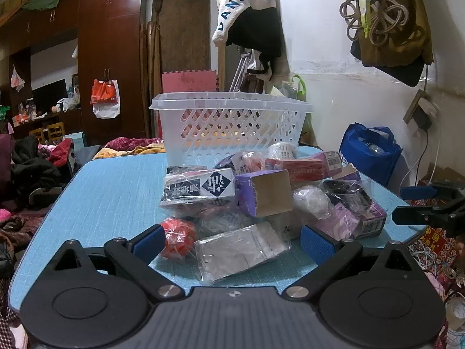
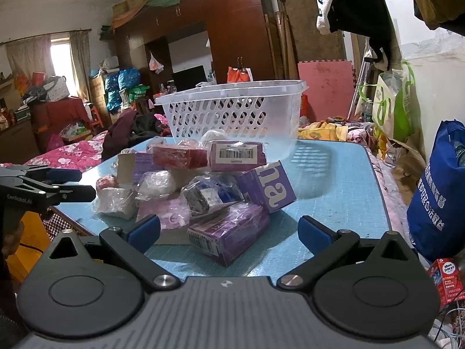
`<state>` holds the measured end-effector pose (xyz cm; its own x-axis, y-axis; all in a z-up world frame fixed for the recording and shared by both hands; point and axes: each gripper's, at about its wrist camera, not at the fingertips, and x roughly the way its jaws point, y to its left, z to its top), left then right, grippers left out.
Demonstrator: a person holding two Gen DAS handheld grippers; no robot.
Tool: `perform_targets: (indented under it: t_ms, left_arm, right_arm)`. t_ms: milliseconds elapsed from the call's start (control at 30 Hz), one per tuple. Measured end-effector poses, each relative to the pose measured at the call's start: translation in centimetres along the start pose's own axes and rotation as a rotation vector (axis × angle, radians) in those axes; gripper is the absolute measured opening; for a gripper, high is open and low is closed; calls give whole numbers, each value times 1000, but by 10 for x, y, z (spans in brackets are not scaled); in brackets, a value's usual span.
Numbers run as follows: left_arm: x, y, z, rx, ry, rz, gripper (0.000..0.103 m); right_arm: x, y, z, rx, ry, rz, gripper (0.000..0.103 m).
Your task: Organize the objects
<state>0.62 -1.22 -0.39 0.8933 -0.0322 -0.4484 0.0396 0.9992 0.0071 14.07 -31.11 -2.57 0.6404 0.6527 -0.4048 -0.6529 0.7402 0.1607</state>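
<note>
A heap of small boxes and plastic-wrapped packets lies on a light blue table (image 1: 96, 200). Behind the heap stands an empty white lattice basket (image 1: 229, 122), also in the right wrist view as the basket (image 2: 232, 116). My left gripper (image 1: 232, 240) is open at the heap's near edge, with a clear-wrapped grey packet (image 1: 241, 250) and a red wrapped ball (image 1: 177, 237) between its spread fingers, untouched. My right gripper (image 2: 229, 228) is open too, with a purple box (image 2: 229, 234) lying between its fingers and no pad on it. A purple cube box (image 2: 268, 186) leans just beyond.
The table (image 2: 343, 192) has bare surface to the right of the heap and left of the heap. A blue bag (image 2: 438, 197) stands off the table's right side. Clothes hang overhead, and bedding and wardrobes fill the room behind.
</note>
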Motion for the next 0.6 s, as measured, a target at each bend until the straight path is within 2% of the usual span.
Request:
perform_targets:
  t_ms: [600]
  left_arm:
    - [1,0,-1,0,2,-1,101]
  right_arm:
    - [3,1,-1,-3,10,5,103]
